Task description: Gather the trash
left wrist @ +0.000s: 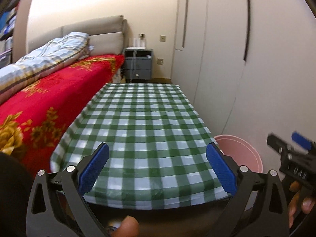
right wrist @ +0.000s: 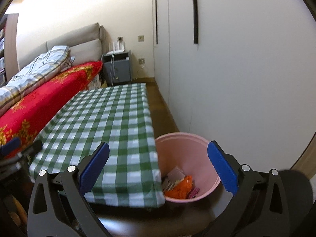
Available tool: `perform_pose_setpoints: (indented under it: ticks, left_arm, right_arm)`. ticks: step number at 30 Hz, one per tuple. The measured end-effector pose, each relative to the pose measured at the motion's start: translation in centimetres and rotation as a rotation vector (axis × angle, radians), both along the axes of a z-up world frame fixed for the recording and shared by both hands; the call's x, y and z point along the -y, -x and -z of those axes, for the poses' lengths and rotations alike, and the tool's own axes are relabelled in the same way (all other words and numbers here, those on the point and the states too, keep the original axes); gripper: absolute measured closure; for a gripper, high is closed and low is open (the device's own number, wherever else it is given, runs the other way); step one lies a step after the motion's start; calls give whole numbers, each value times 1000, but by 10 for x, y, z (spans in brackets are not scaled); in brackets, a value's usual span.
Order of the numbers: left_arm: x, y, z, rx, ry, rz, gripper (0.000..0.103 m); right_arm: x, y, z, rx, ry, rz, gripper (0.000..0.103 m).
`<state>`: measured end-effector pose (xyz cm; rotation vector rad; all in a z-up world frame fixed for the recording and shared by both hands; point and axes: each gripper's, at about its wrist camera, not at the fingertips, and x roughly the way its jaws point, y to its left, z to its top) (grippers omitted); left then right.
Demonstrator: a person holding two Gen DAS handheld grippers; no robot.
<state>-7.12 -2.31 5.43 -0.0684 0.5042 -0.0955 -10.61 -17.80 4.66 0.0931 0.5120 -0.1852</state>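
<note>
A pink bin stands on the floor at the right front corner of the table with the green checked cloth. Trash lies in the bin: an orange wrapper and several small packets. My right gripper is open and empty, above the table's corner and the bin. My left gripper is open and empty over the near end of the checked cloth. The bin's rim shows in the left wrist view, with the right gripper's body beside it.
A bed with a red flowered blanket and a folded quilt runs along the table's left side. A grey nightstand stands at the far end. White wardrobe doors line the right side, with a strip of brown floor between.
</note>
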Motion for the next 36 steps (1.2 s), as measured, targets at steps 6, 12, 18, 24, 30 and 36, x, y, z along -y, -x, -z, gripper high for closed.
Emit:
perform_pose_setpoints:
  ticks: [6, 12, 18, 24, 30, 36]
  left_arm:
    - [-16, 8, 13, -9, 2, -71, 8]
    - [-9, -2, 30, -33, -25, -54, 8]
    - [-8, -4, 33, -35, -5, -57, 8]
    - [-8, -3, 34, -35, -6, -63, 8]
    - [-10, -3, 33, -33, -5, -66, 8]
    - [-11, -3, 33, -38, 2, -65, 8]
  right_arm:
    - [-16, 2, 10, -17, 31, -37, 5]
    - [-22, -9, 16, -31, 41, -48, 5]
    - [-20, -12, 19, -41, 39, -41, 5]
    - [-23, -14, 21, -49, 46, -51, 5]
    - [-24, -13, 22, -48, 53, -51, 5]
    - [-24, -13, 22, -49, 56, -53, 5]
